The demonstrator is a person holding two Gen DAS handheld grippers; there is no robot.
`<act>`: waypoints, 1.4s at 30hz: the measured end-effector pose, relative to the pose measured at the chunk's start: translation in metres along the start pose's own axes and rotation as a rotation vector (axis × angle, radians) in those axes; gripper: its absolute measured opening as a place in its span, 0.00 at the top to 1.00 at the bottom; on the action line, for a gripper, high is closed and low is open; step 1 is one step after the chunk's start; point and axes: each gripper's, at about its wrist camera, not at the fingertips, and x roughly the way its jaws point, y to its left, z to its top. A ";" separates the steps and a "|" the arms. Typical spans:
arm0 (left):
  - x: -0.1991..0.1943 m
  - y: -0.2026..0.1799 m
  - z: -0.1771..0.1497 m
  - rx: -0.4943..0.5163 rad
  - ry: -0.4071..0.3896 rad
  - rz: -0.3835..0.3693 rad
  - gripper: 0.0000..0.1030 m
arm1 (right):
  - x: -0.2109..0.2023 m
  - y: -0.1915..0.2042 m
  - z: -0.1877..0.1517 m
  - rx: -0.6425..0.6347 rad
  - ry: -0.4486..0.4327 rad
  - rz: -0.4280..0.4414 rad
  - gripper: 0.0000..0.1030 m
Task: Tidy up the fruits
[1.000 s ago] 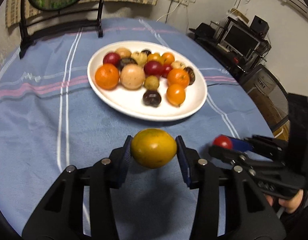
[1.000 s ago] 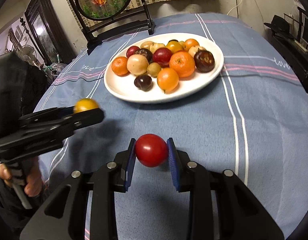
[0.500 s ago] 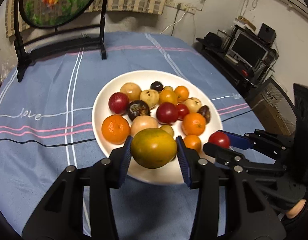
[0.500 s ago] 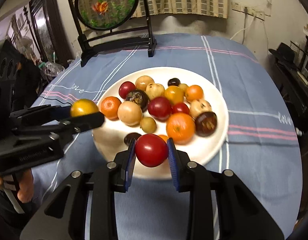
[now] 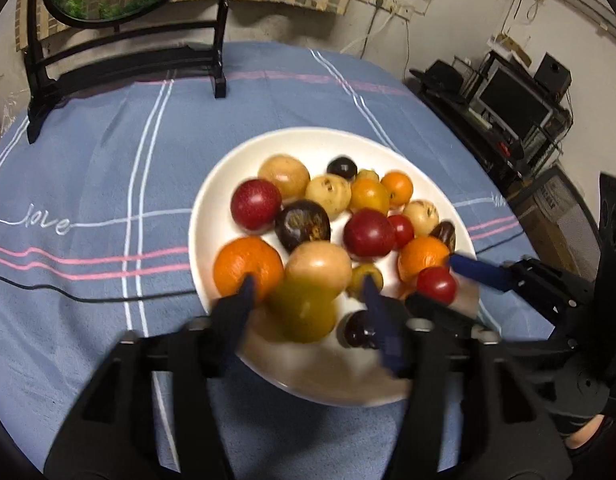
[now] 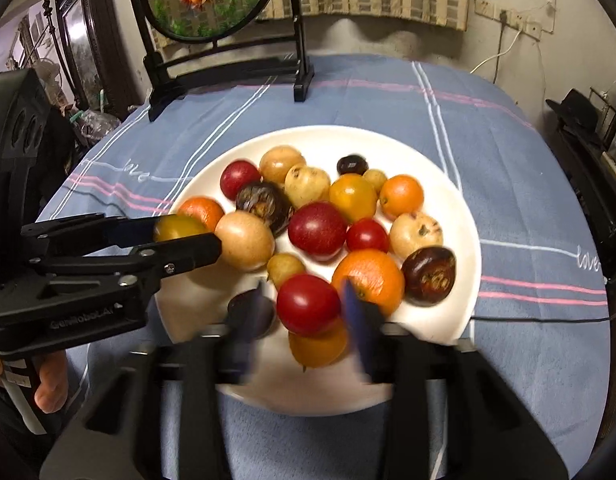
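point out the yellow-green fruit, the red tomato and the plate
yellow-green fruit [image 5: 304, 312]: left wrist view, blurred middle, between the open fingers
red tomato [image 6: 308, 305]: right wrist view, front face
plate [image 6: 465, 216]: right wrist view, bare right rim
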 end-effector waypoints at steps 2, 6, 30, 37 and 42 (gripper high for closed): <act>-0.010 0.002 0.003 -0.009 -0.033 -0.008 0.31 | -0.007 -0.002 0.001 0.000 -0.035 -0.017 0.30; -0.020 0.001 0.005 -0.016 -0.048 -0.018 0.26 | -0.019 -0.009 0.003 0.022 -0.058 -0.023 0.30; -0.108 -0.015 -0.093 -0.048 -0.160 0.168 0.02 | -0.072 0.011 -0.090 0.114 -0.019 -0.163 0.01; -0.117 -0.030 -0.105 -0.009 -0.156 0.212 0.02 | -0.084 0.023 -0.100 0.090 -0.020 -0.146 0.01; -0.116 -0.037 -0.109 0.019 -0.148 0.218 0.02 | -0.087 0.024 -0.101 0.090 -0.024 -0.142 0.01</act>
